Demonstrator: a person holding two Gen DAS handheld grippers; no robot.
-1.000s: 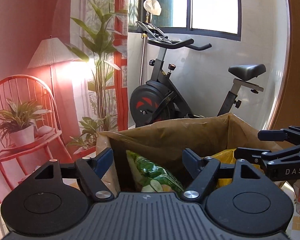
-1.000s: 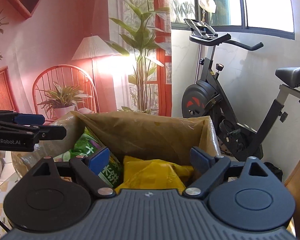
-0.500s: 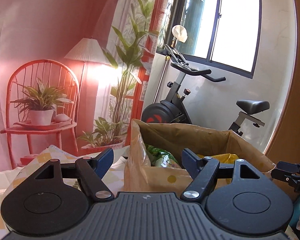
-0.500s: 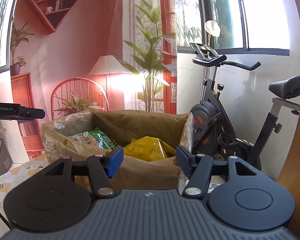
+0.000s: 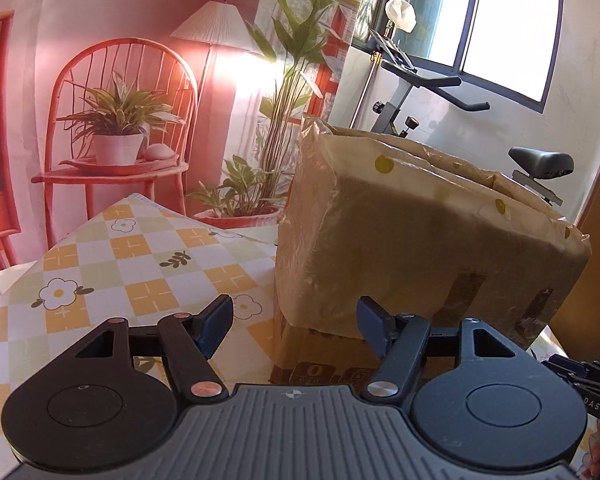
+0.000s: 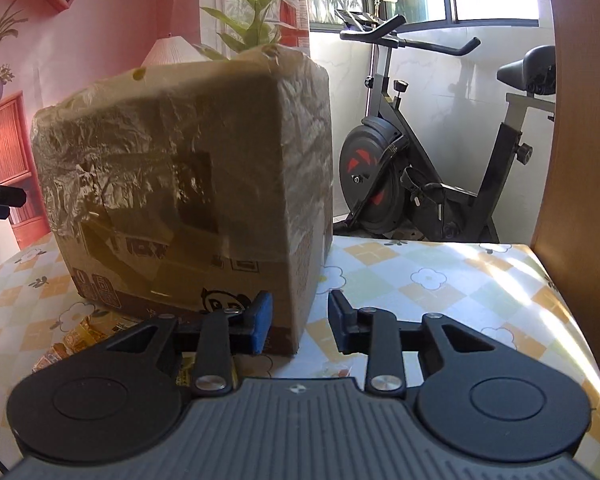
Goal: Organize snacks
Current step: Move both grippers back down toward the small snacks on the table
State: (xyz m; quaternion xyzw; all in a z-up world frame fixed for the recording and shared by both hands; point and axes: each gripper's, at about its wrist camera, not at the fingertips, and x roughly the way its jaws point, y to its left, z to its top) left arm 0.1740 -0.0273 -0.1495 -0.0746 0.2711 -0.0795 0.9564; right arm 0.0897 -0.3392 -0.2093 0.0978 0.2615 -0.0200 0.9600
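Note:
A tall cardboard box point(image 5: 420, 240) lined with a brown plastic bag stands on the checked tablecloth point(image 5: 132, 264). Its inside is hidden from both views. My left gripper point(image 5: 296, 326) is open and empty, low in front of the box's left corner. My right gripper point(image 6: 300, 320) is open and empty, low at the box's point(image 6: 188, 184) front right corner. A yellow snack packet point(image 6: 88, 338) lies on the cloth in front of the box, left of my right gripper. The right gripper's tip also shows in the left wrist view point(image 5: 584, 380).
An exercise bike point(image 6: 432, 168) stands behind the table point(image 6: 440, 280). A wooden panel point(image 6: 580, 120) rises at the table's right edge. A printed backdrop with a chair and plants point(image 5: 116, 128) hangs behind the left side.
Both grippers have dropped from above the box's open top to table level in front of it. The green and yellow snack bags inside are no longer visible.

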